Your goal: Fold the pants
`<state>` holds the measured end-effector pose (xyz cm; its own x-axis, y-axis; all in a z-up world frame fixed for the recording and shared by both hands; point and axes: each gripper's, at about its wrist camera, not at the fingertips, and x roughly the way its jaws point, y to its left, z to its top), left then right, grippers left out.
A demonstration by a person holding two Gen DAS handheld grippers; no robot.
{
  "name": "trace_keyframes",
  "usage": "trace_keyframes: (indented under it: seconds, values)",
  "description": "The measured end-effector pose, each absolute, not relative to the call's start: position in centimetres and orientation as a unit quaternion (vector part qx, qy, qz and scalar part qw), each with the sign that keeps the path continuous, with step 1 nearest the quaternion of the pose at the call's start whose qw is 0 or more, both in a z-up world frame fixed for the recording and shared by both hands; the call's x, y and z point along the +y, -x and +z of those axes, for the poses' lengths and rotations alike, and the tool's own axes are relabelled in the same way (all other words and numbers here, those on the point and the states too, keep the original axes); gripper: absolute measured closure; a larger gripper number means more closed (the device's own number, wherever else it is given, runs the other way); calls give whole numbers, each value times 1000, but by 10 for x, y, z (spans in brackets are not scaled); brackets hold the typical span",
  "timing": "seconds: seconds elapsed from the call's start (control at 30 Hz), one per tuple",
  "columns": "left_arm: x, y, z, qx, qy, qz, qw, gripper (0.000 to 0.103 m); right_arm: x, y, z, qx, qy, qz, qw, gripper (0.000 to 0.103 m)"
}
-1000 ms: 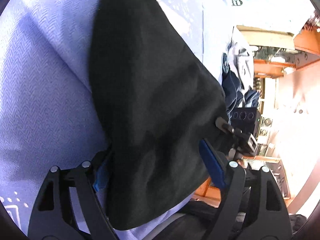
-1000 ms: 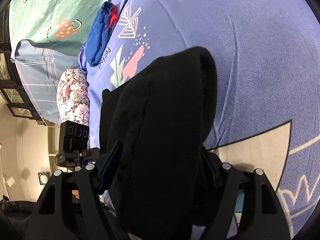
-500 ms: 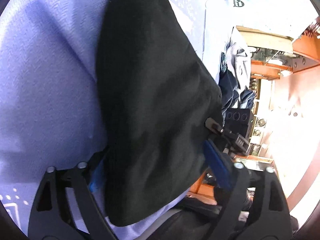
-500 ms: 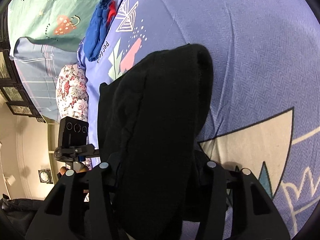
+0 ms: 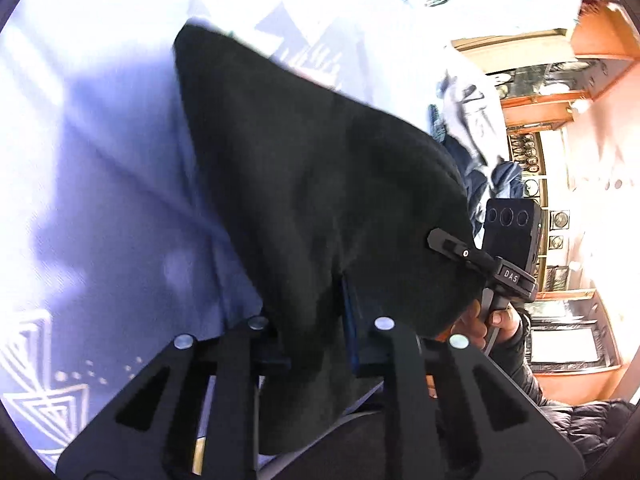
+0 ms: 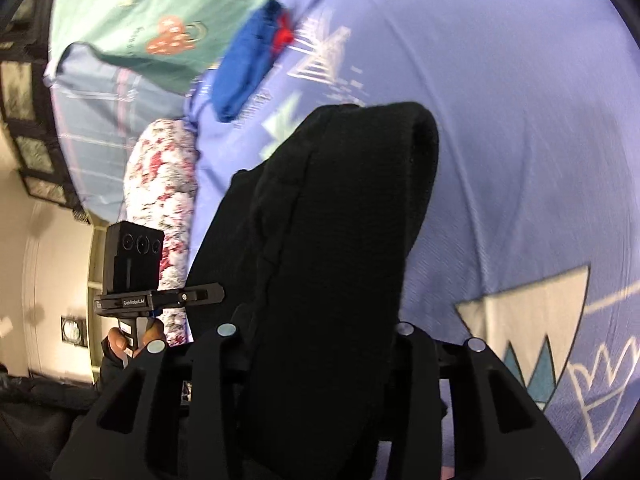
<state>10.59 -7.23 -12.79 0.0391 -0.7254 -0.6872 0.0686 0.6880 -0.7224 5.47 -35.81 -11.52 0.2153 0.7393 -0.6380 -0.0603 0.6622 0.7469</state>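
Left gripper (image 5: 316, 320) just closed on black pants (image 5: 320, 200); right gripper (image 6: 316, 340) likewise; blue garment (image 6: 248, 68) only in right view

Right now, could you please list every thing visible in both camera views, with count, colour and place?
pants: one, black, hanging between both grippers above the bed
bed cover: one, lilac with white drawings, under the pants
blue cloth: one, blue with red, on the cover's far edge
green blanket: one, behind the blue cloth
flowered pillow: one, red and white, beside the bed cover
clothes pile: grey and navy, at the bed's edge
left gripper: black, fingers shut on the pants
right gripper: black, fingers closed on the pants
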Motion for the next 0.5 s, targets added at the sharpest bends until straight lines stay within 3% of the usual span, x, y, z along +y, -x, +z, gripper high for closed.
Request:
trace_keyframes:
  seconds: [0.23,0.5]
  values:
    - [-58,-134,-44,543,209,-306,754,86,-315,-103,-49,515,-238,340,750,65]
    - [-3,-202,19,481,222,-276,802,86,-263,-188,24,452,-178,406,774,65]
